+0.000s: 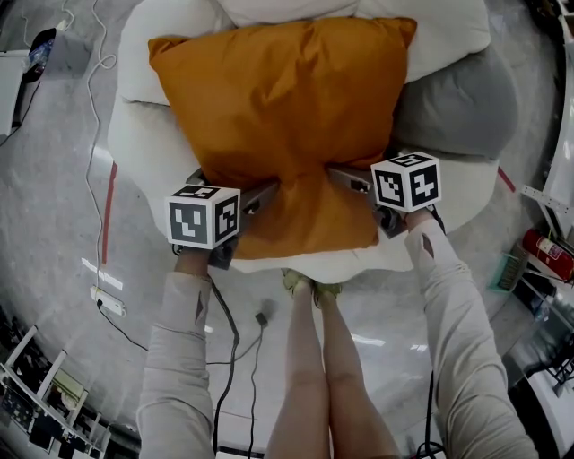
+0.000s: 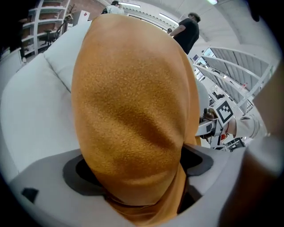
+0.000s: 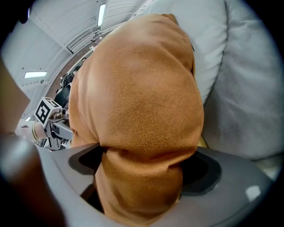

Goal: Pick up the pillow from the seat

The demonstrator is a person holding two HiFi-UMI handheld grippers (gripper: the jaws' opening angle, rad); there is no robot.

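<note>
An orange pillow lies over the white round seat in the head view. My left gripper is shut on the pillow's near left side, and its fabric bulges up between the jaws. My right gripper is shut on the near right side, with the cloth pinched into a fold. The pillow's near part is squeezed narrow between the two grippers. Each gripper's marker cube shows in the other's view: the right gripper's cube and the left gripper's cube.
A grey cushion and white cushions sit on the seat behind the pillow. Cables and a power strip lie on the floor at left. The person's legs stand close to the seat's front. People stand in the background.
</note>
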